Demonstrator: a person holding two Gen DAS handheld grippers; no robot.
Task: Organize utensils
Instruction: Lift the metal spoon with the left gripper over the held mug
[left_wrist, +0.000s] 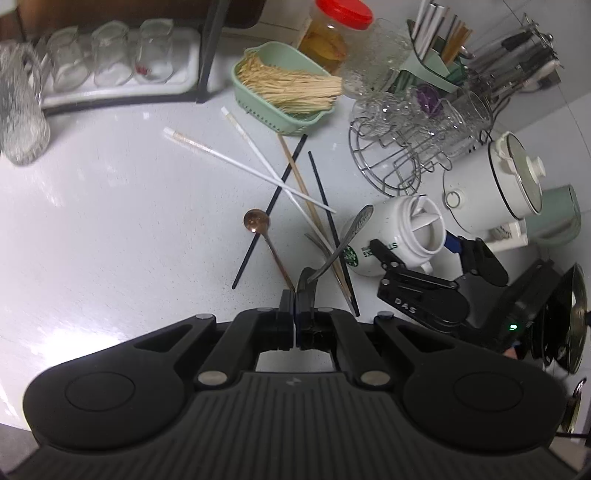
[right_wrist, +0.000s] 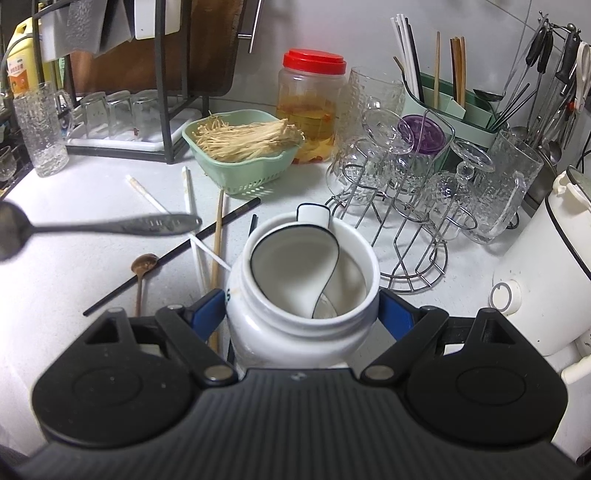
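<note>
A white speckled countertop (right_wrist: 74, 266) is lit from above, with glare recorded at its near left. Pale tiled wall (right_wrist: 480, 40) is noted behind. A black metal rack frame (right_wrist: 160, 92) and a brown board (right_wrist: 207, 48) are observed at the rear left.

Our left gripper (left_wrist: 295, 306) has its jaws pressed together, pinching the bowl end of a metal spoon (left_wrist: 345, 236) above the counter. Our right gripper (right_wrist: 301, 314) stands to its right, jaws spread wide and clamped on both sides of the white mug (right_wrist: 295, 325).
</note>
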